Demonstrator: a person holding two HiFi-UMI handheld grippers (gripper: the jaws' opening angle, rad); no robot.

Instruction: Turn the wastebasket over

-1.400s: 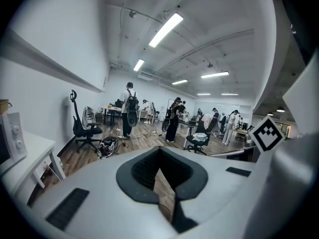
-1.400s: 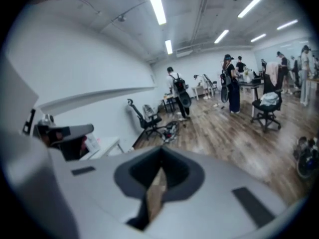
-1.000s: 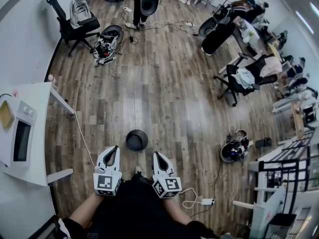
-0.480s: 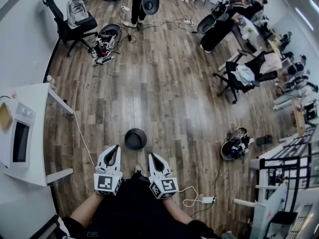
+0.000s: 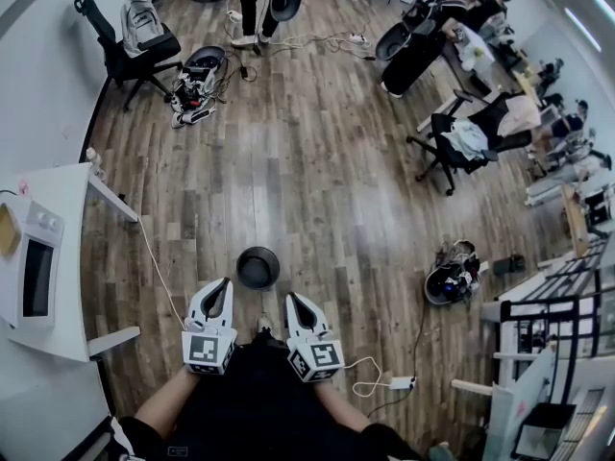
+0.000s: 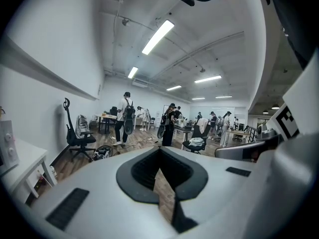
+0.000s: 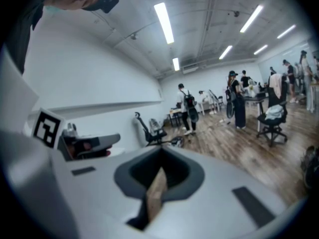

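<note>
Left gripper (image 5: 219,292) and right gripper (image 5: 295,304), both closed on nothing, hover on the near side of the floor-standing wastebasket (image 5: 258,267), likely staged for reaching in to flip it.

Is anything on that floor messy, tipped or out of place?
Nothing spilled or broken. The wastebasket looks upright on the floor. Only clutter stands out: a gear heap near the chair and loose cables trailing across the boards.

Right claw (image 5: 296,303) – edged slightly closer to left claw (image 5: 221,288).
</note>
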